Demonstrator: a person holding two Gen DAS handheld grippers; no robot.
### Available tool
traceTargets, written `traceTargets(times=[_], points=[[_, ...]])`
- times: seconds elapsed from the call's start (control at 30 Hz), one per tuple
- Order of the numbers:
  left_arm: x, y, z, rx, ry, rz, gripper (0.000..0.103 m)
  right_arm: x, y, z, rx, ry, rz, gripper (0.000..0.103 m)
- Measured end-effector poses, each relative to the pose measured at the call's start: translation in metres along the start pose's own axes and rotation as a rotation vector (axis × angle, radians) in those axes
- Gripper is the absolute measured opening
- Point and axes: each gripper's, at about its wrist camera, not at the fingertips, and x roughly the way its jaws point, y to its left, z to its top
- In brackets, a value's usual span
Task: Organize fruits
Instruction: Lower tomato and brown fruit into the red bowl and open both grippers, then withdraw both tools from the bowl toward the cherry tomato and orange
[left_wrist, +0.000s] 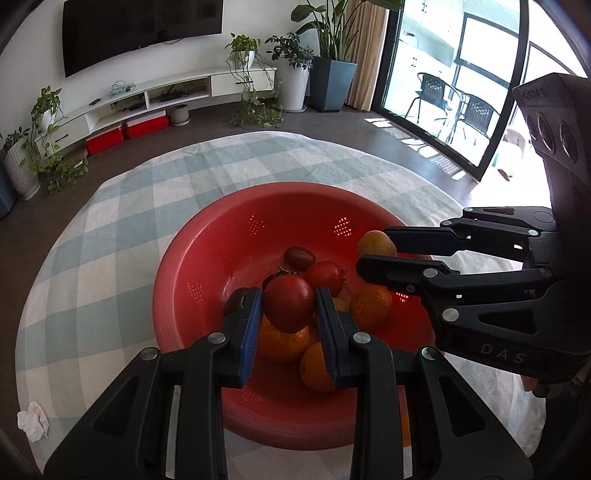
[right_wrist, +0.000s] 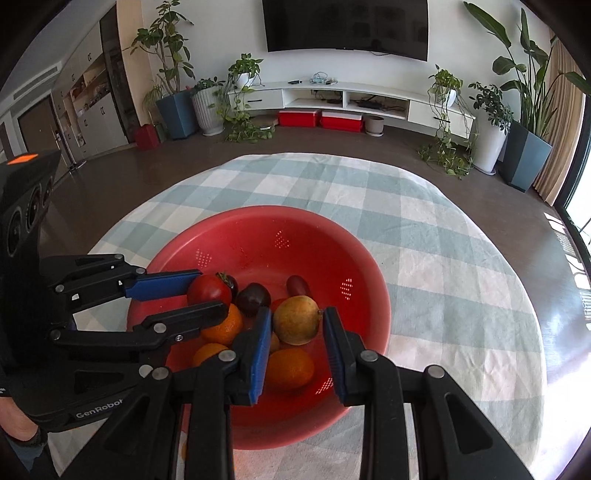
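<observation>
A red colander bowl (left_wrist: 295, 210) (right_wrist: 240, 236) stands on the checked tablecloth. It holds several oranges (left_wrist: 371, 306) (right_wrist: 290, 369), a tomato (left_wrist: 324, 275), a small dark red fruit (left_wrist: 299, 256) (right_wrist: 297, 284) and a dark plum (right_wrist: 253, 297). My left gripper (left_wrist: 289, 299) (right_wrist: 211, 291) is shut on a red tomato (left_wrist: 288, 306) (right_wrist: 207, 291), just above the pile. Over the bowl's right side, my right gripper (right_wrist: 298, 317) (left_wrist: 373, 248) is shut on a yellow lemon (right_wrist: 295, 323) (left_wrist: 373, 242). Both fruits hang inside the bowl's rim.
The round table's blue and white checked cloth (left_wrist: 184, 177) (right_wrist: 424, 236) surrounds the bowl. A crumpled white tissue (left_wrist: 33, 421) lies near the table's left edge. Beyond the table are dark floor, potted plants, a low white cabinet and a glass door.
</observation>
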Motion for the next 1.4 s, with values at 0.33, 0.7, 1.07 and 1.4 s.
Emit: traceTargets(times=[0.33, 0.7, 1.07, 1.4], points=[[0.010, -0.002, 0.000, 0.008, 0.009, 0.004, 0.027, 0.020, -0.002, -0.002, -0.018, 0.043, -0.024, 0.031], [0.010, 0.001, -0.002, -0.003, 0.007, 0.019, 0.050, 0.021, 0.000, 0.000, -0.032, 0.041, -0.044, 0.032], [-0.022, 0.000, -0.008, -0.014, -0.052, 0.026, 0.070, 0.006, 0.001, -0.002, -0.026, 0.015, -0.044, 0.045], [-0.086, -0.019, -0.047, -0.041, -0.129, 0.080, 0.103, -0.059, 0.002, -0.029, 0.049, -0.102, -0.008, 0.078]])
